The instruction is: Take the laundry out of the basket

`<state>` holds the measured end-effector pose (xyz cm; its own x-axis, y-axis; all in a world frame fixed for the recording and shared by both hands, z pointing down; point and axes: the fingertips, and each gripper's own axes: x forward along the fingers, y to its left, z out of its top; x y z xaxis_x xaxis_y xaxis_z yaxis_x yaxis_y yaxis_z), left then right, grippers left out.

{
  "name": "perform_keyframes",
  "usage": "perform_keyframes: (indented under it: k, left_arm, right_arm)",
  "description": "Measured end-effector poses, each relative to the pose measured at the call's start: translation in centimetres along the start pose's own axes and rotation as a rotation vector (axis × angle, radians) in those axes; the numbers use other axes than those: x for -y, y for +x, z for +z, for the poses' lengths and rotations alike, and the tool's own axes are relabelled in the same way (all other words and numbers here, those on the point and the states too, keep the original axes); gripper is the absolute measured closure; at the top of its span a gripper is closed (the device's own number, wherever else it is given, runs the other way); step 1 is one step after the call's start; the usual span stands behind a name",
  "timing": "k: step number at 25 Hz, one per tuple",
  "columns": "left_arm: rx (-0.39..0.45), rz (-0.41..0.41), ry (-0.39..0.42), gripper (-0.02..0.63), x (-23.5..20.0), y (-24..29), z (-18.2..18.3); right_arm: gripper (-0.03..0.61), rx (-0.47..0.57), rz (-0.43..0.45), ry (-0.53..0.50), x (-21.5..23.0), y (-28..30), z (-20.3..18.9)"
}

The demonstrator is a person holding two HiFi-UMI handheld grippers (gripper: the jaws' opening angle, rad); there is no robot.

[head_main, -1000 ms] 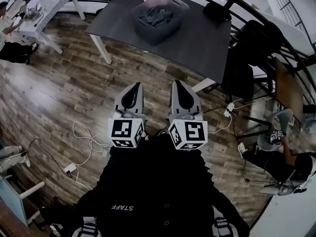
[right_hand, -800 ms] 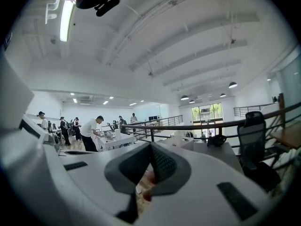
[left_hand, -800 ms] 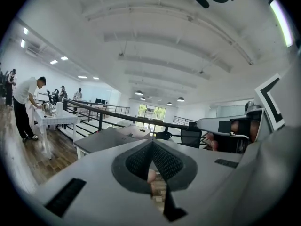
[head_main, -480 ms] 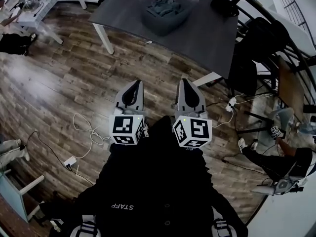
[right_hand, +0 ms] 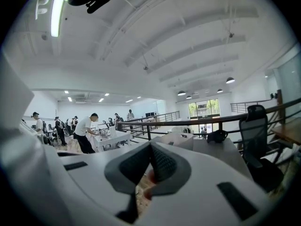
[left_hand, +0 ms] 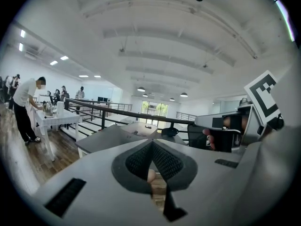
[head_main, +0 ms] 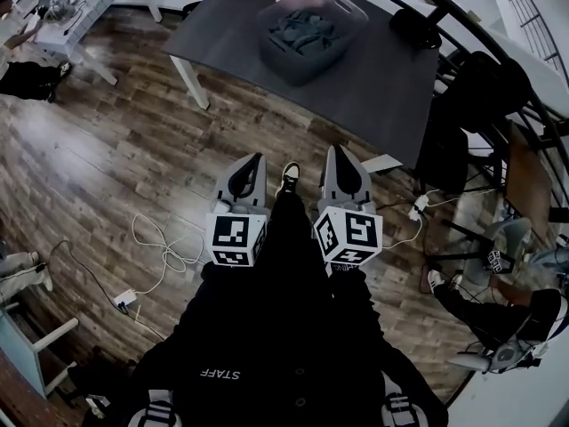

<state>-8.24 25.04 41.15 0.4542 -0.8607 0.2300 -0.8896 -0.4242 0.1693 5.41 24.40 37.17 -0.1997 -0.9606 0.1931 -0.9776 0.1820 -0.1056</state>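
L tongs (head_main: 256, 158) & R tongs (head_main: 341, 149) both closed, nothing gripped, side by side over wood floor (head_main: 116, 167), well apart from dark table (head_main: 382, 78), grey basket (head_main: 351, 27) on table, laundry (head_main: 302, 32) inside basket, untouched

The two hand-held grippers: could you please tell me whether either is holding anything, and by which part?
Nothing is held: the left hand-held gripper and the right hand-held gripper are both shut and empty.
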Motion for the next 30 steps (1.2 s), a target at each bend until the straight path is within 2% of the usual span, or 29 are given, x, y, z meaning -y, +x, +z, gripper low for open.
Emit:
perform_keyframes:
  k: [4, 12, 17, 23, 30]
  left_arm:
    - [0.017, 0.016, 0.001, 0.615, -1.8, 5.6, 1.8]
    - [0.034, 0.028, 0.000, 0.615, -3.9, 18.6, 7.9]
    - [-0.016, 0.017, -0.003, 0.615, -4.1, 25.3, 8.7]
    - [-0.007, 0.029, -0.015, 0.615, -4.8, 32.2, 9.9]
    - [-0.030, 0.057, -0.042, 0.615, -6.5, 36.0, 10.9]
  right_arm:
    - [0.563, 0.018, 0.021, 0.010, 2.2, 6.0, 1.1]
    - [0.563, 0.029, 0.061, 0.032, 7.9, 17.7, 5.6]
    - [0.563, -0.003, 0.080, 0.051, 10.9, 23.4, 6.3]
    - [0.563, -0.026, 0.111, 0.056, 13.9, 28.8, 6.5]
    - [0.563, -0.077, 0.141, 0.058, 14.8, 33.1, 6.8]
